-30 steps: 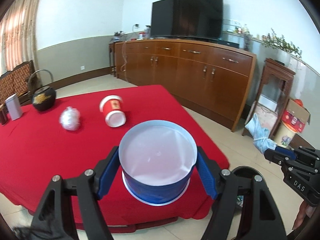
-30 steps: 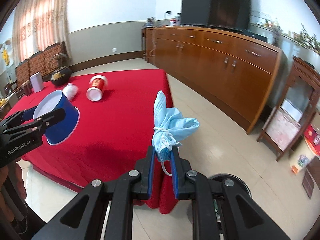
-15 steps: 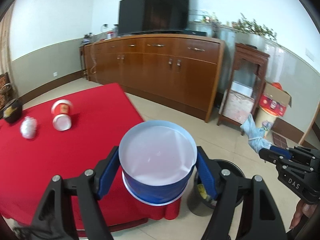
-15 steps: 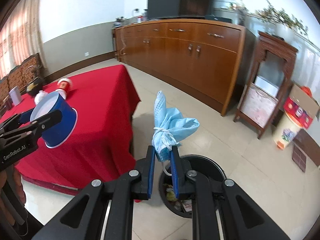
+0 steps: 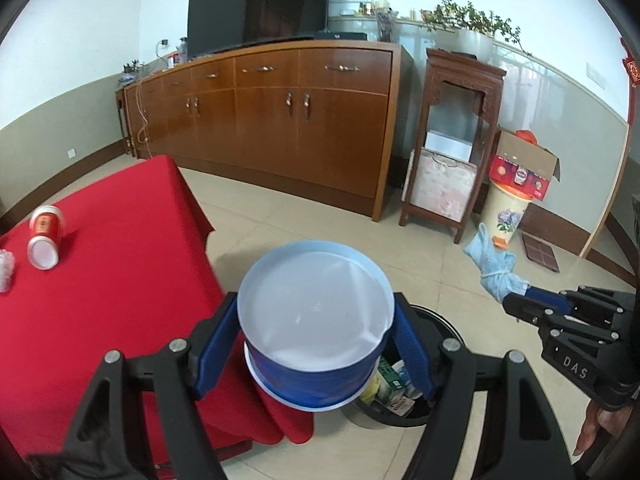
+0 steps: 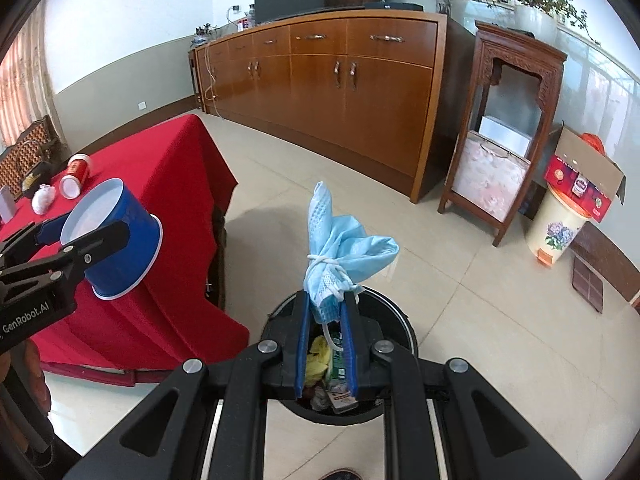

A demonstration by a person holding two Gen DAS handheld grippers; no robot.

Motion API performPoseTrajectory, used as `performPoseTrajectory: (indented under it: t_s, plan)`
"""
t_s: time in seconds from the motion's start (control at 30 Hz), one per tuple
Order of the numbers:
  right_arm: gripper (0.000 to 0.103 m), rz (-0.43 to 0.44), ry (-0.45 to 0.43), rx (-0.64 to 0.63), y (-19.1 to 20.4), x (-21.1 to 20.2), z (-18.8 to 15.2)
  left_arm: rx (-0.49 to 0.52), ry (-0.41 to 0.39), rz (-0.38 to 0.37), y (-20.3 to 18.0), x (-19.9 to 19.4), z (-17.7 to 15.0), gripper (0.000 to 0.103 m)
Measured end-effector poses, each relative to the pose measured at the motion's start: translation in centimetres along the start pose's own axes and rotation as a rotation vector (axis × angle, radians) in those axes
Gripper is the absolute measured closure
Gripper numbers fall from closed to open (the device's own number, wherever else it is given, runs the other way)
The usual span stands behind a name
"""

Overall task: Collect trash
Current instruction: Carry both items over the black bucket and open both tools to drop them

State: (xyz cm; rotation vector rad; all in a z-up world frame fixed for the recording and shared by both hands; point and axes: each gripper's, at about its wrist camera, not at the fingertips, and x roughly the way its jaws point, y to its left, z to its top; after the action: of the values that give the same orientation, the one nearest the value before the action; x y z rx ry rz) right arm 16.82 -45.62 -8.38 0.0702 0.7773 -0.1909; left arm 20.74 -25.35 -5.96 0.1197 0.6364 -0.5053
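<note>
Nearest to us, our left gripper has its fingers clenched on either side of a blue paper cup, which is tipped so that its white inside faces the camera. Our right gripper has its fingers pinched almost together on a bundled light-blue face mask (its own ear loop is knotted around it), which sticks up beyond the fingertips.

Just below and beyond both pairs of fingers stands a black round trash bin on the tiled floor; its open mouth shows wrappers and scraps inside, and the mask hangs over its rim. In the left wrist view the cup covers much of that same bin.

To the left of the fingers is the counter under a red cloth. Farther along it lie a red-and-white paper cup on its side and, beside that, a white crumpled wad.

Well beyond the fingers, a long wooden sideboard runs along the wall with a dark television on top.
</note>
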Motion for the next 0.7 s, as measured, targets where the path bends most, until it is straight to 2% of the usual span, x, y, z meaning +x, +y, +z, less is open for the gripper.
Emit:
performPoseTrajectory:
  t_s: [0.3, 0.7]
  plan:
    - [0.087, 0.019, 0.083, -0.012, -3.0, 4.4, -1.7, 0.019, 0.065, -0.036, -3.1, 3.9, -1.3, 0.029]
    - [0.087, 0.071, 0.277, -0.045, -5.0, 11.8, -5.8, 0.043, 0.215, -0.054, -6.2, 10.1, -4.8, 0.028]
